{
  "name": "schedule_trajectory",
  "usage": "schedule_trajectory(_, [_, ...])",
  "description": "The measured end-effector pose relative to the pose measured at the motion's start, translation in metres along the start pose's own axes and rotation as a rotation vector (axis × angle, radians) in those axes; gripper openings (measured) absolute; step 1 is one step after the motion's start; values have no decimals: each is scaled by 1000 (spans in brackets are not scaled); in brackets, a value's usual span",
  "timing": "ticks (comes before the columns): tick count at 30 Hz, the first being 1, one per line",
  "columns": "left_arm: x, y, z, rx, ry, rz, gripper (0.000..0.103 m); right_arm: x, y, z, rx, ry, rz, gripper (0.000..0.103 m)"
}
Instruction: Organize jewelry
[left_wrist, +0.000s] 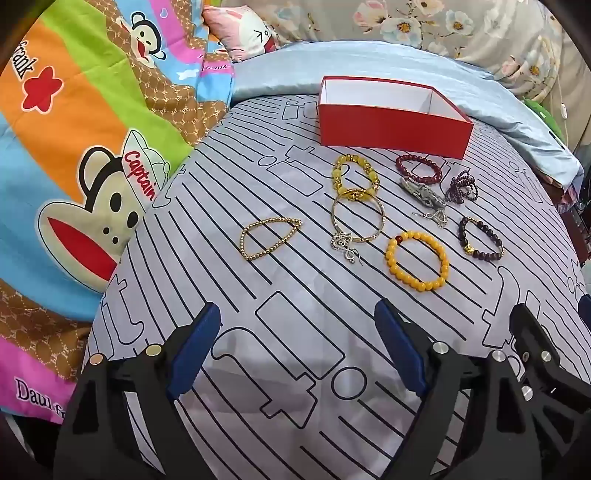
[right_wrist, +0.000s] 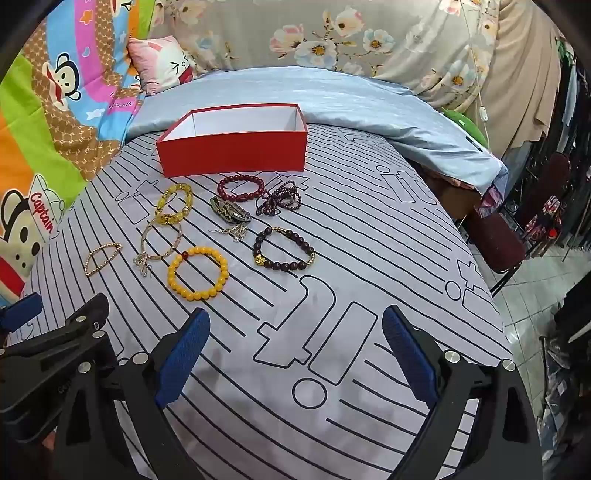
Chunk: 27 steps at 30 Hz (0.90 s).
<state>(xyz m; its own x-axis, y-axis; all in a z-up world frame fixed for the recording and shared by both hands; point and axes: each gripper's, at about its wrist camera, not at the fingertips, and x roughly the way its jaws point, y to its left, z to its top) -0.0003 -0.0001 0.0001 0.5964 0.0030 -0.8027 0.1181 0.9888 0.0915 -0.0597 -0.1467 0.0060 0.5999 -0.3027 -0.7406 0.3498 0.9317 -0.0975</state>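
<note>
A: What carries it all?
B: A bed (left_wrist: 295, 332) under smooth grey cloth with black line prints, filling mid-frame. A glossy blue quilt (right_wrist: 332, 96) lies behind it.
A: And the red box (left_wrist: 391, 125)?
B: Rectangular card, white inside, upper centre, empty.
A: The jewelry?
B: Just below the box: a yellow bead bracelet (left_wrist: 417, 260) of round matte beads, a dark bead bracelet (right_wrist: 284, 251) with a gold charm, a thin gold bangle (left_wrist: 358, 219), a fine gold bead bracelet (left_wrist: 269, 238) pulled to a pointed oval.
A: Anything one view adds?
B: The right wrist view shows tiled floor (right_wrist: 528, 295) at the right edge.
A: Fingers?
B: Left gripper (left_wrist: 295, 350) and right gripper (right_wrist: 295, 354) both spread wide, blue ribbed pads, holding nothing
</note>
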Motion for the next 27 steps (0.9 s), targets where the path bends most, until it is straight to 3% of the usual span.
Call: schedule_trajectory(27, [3,9,1,-12,18,0,81,6,5,1,-6,18,2,91])
